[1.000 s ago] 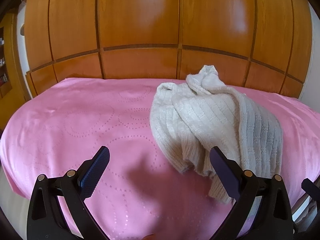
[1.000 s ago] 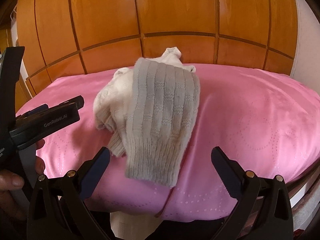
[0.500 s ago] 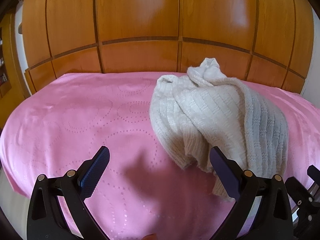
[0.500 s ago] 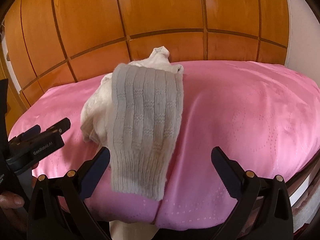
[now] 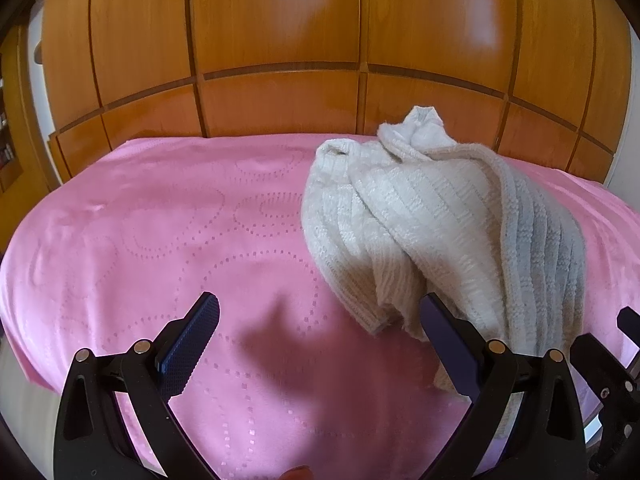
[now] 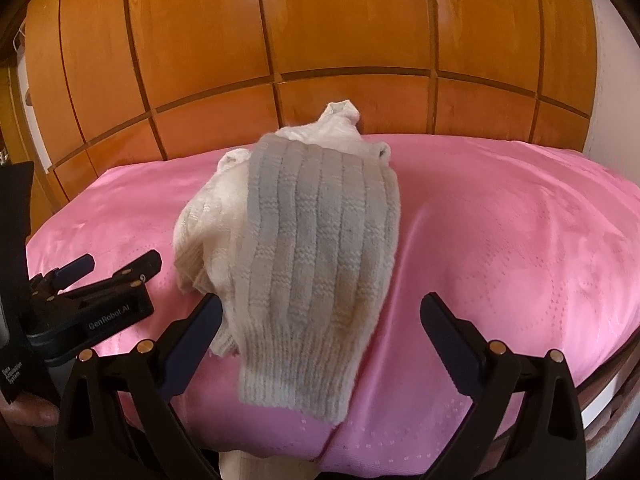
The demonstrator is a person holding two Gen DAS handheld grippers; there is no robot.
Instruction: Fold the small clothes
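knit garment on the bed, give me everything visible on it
The knit garment is cream ribbed wool-like knit, bunched in a heap, unfolded. One ribbed sleeve or panel drapes toward the bed's near edge, its cuff at the front; a twisted end pokes up at the back. It lies on the pink bedspread. Neither open tool grips it.
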